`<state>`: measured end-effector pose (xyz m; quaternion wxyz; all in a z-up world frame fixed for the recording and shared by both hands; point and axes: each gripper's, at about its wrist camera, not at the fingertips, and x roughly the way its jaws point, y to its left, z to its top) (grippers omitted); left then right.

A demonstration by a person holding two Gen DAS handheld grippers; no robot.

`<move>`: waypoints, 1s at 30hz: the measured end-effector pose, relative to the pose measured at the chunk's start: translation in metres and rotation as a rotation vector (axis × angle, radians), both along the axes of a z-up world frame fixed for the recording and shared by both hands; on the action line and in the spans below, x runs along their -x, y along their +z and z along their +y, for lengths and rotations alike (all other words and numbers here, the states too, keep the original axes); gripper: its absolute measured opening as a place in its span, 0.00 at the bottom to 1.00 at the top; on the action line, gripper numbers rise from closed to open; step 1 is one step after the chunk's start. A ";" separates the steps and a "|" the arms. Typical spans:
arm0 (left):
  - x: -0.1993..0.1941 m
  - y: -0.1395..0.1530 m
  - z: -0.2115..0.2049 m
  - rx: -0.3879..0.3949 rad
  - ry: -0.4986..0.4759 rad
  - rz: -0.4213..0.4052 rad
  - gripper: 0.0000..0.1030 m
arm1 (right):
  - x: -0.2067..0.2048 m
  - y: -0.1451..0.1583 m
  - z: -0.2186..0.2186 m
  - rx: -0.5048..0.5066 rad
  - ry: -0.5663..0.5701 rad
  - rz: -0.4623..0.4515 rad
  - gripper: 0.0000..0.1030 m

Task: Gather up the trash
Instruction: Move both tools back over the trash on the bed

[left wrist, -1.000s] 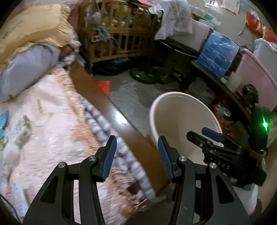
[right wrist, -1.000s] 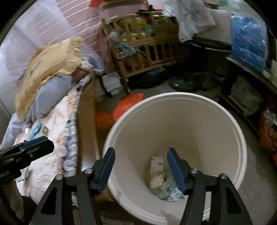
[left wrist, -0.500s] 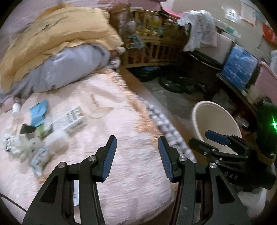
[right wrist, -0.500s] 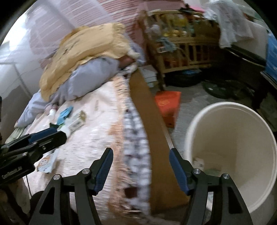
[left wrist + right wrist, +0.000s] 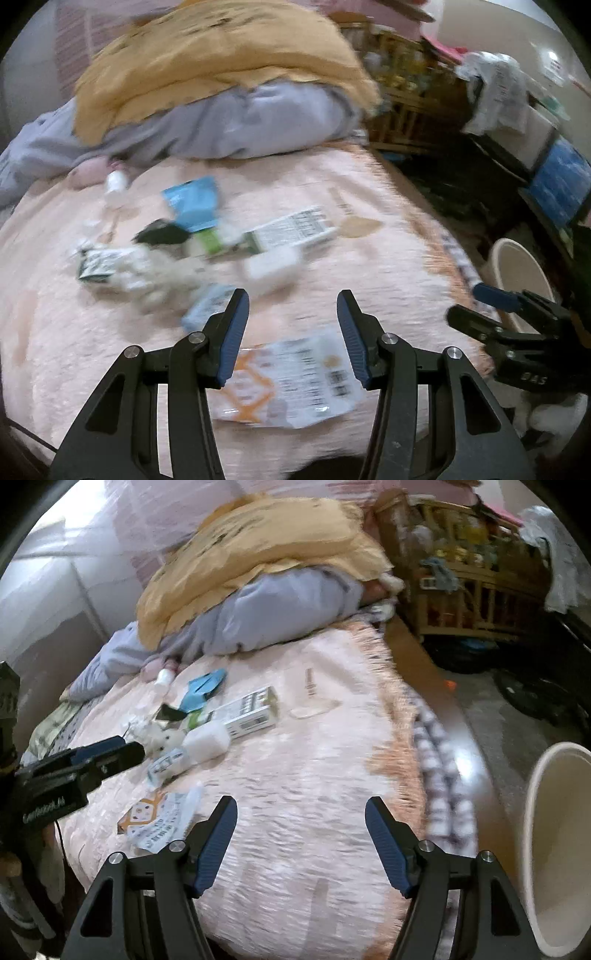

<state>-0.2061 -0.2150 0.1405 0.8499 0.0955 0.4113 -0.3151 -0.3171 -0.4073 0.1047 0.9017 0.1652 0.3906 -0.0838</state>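
Note:
Trash lies scattered on the pink bedspread (image 5: 369, 280): a white and orange printed wrapper (image 5: 291, 380) (image 5: 162, 819), a white carton with black print (image 5: 291, 229) (image 5: 247, 712), a blue packet (image 5: 194, 203) (image 5: 203, 686), a small white box (image 5: 205, 742) and crumpled tissue (image 5: 155, 280). My left gripper (image 5: 291, 325) hangs open just above the wrapper, nothing between its fingers. My right gripper (image 5: 301, 834) is over bare bedspread, its jaws opening and empty. The cream bucket (image 5: 554, 849) (image 5: 517, 273) stands on the floor to the right of the bed.
A yellow quilt (image 5: 266, 542) and grey bedding (image 5: 280, 605) are piled at the head of the bed. A wooden crib (image 5: 472, 568) full of items stands beyond. The bed's wooden edge (image 5: 461, 723) and the floor with dark clutter lie on the right.
Both grippers have swung left from over the bucket to above the bed. The trash pile has come into view. The right jaws stand wider than before.

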 end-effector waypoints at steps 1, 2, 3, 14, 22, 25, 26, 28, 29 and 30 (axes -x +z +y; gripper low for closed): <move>-0.006 -0.002 0.008 -0.003 0.019 0.003 0.46 | -0.006 -0.001 0.006 0.001 0.015 0.006 0.67; -0.013 -0.004 0.019 -0.005 0.041 0.006 0.46 | -0.011 -0.003 0.010 0.001 0.028 0.010 0.68; -0.020 -0.006 0.027 -0.008 0.061 0.009 0.46 | -0.016 -0.004 0.014 0.001 0.041 0.015 0.68; -0.065 -0.030 0.086 -0.038 0.204 0.042 0.46 | -0.071 -0.017 0.043 -0.005 0.132 0.063 0.70; -0.083 -0.041 0.100 -0.013 0.241 0.083 0.46 | -0.126 -0.021 0.064 0.004 0.189 0.091 0.76; -0.091 -0.046 0.101 0.009 0.250 0.110 0.47 | -0.149 -0.027 0.075 0.017 0.212 0.107 0.76; -0.094 -0.048 0.102 0.020 0.253 0.121 0.47 | -0.158 -0.031 0.078 0.024 0.217 0.119 0.76; -0.101 -0.052 0.100 0.045 0.258 0.146 0.47 | -0.174 -0.039 0.083 0.028 0.222 0.139 0.76; -0.105 -0.054 0.100 0.056 0.258 0.156 0.48 | -0.178 -0.042 0.084 0.026 0.222 0.145 0.76; -0.109 -0.057 0.100 0.071 0.262 0.167 0.50 | -0.184 -0.046 0.084 0.023 0.222 0.152 0.76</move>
